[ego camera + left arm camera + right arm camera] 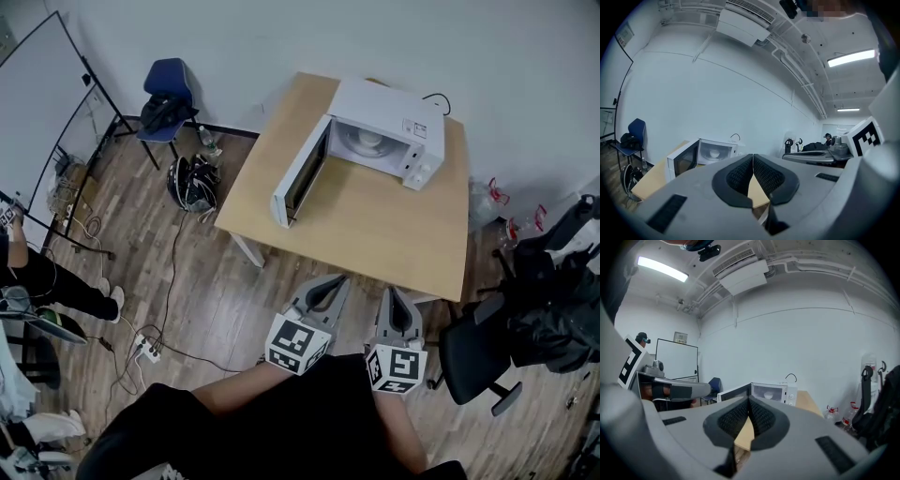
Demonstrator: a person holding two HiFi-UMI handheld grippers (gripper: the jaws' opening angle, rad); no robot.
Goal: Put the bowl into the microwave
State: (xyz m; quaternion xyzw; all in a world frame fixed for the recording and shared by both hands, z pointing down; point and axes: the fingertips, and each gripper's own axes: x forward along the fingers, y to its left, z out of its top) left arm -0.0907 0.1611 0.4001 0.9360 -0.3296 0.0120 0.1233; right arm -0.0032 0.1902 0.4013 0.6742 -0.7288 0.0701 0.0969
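A white microwave (389,131) stands at the far side of the wooden table (375,225), with its door (302,173) swung wide open to the left. A white bowl (368,139) sits inside its cavity. Both grippers hang side by side off the table's near edge, well short of the microwave. My left gripper (337,279) is shut with nothing in it, and so is my right gripper (389,292). In the left gripper view the jaws (753,161) meet, with the bowl (715,153) far beyond them. The right gripper view shows its closed jaws (749,401) and the bowl (768,395) in the microwave (776,391).
A black office chair (478,356) stands right of my grippers at the table's near right corner. A blue chair (167,89), a helmet (192,183) and a power strip with cables (145,349) are on the floor to the left. A whiteboard (42,103) stands far left.
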